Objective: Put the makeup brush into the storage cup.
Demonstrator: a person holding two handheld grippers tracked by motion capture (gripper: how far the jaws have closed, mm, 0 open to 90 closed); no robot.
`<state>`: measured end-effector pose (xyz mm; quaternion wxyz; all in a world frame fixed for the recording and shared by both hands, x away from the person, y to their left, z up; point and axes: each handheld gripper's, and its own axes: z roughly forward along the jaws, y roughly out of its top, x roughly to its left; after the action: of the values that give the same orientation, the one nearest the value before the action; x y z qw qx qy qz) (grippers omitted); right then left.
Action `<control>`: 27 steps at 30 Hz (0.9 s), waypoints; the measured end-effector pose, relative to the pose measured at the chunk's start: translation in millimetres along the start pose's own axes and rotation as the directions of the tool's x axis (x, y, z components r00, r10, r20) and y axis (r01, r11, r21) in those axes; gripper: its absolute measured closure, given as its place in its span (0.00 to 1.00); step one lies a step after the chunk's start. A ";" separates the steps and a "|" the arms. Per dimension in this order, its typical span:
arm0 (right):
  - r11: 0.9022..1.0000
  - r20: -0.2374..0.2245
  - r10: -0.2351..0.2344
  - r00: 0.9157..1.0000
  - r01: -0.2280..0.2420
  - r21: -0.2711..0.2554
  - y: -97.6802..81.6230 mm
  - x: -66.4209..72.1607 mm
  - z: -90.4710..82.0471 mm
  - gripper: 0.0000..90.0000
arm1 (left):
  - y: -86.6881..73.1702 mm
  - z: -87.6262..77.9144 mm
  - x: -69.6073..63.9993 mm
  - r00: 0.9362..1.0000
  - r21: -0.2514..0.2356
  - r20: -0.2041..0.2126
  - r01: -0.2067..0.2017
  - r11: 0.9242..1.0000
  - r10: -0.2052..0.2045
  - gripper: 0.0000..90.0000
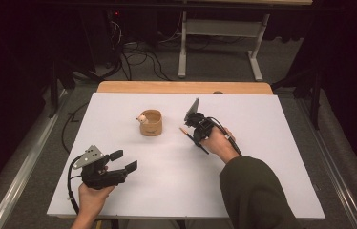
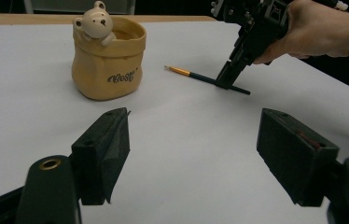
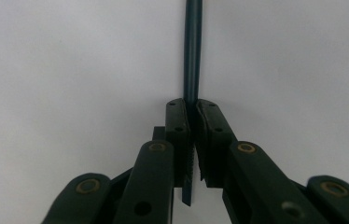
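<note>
Right gripper clenched on brush, low on surface right of cup. Lift slowly, keep grip firm, tilt handle upright. Left gripper released, idle.

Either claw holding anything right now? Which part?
Right claw is shut on the paintbrush, gripping its dark handle toward the rear end, brush lying on the table. Left claw is open, empty.

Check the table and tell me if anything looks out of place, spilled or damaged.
Nothing stands out. The bear pot stands upright and whole, with no spill on the white table. The right hand-held gripper is shut on the paintbrush, which looks intact; the left hand-held gripper is open.
</note>
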<state>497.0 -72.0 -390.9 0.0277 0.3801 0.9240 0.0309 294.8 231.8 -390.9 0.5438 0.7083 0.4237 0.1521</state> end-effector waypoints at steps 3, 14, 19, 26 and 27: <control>1.000 0.001 -0.007 1.000 0.007 -0.004 -0.4 -0.9 -0.3 0.96 | -0.1 -0.3 0.4 1.000 0.000 -0.001 0.001 1.000 -0.001 0.29; 0.999 -0.019 0.000 1.000 -0.001 -0.051 -6.4 -5.4 -11.1 0.96 | -0.1 0.2 0.3 1.000 0.004 -0.001 0.000 1.000 0.000 0.29; 0.997 -0.027 -0.007 1.000 0.005 -0.072 -9.1 -3.8 -17.2 0.96 | -0.1 0.2 0.3 1.000 0.002 0.000 0.001 1.000 -0.001 0.29; 0.994 -0.061 0.014 0.998 -0.021 -0.109 -14.6 -0.8 -26.0 0.96 | -0.3 0.4 0.4 1.000 0.003 -0.001 0.002 1.000 -0.002 0.29; 0.993 -0.066 0.017 0.998 -0.024 -0.117 -16.1 -0.9 -27.2 0.96 | -0.3 0.3 0.4 1.000 0.003 -0.001 0.002 1.000 -0.002 0.29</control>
<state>484.2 -85.0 -365.1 0.0197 0.3860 0.9170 0.0981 295.1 231.9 -391.3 0.5429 0.7085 0.4247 0.1514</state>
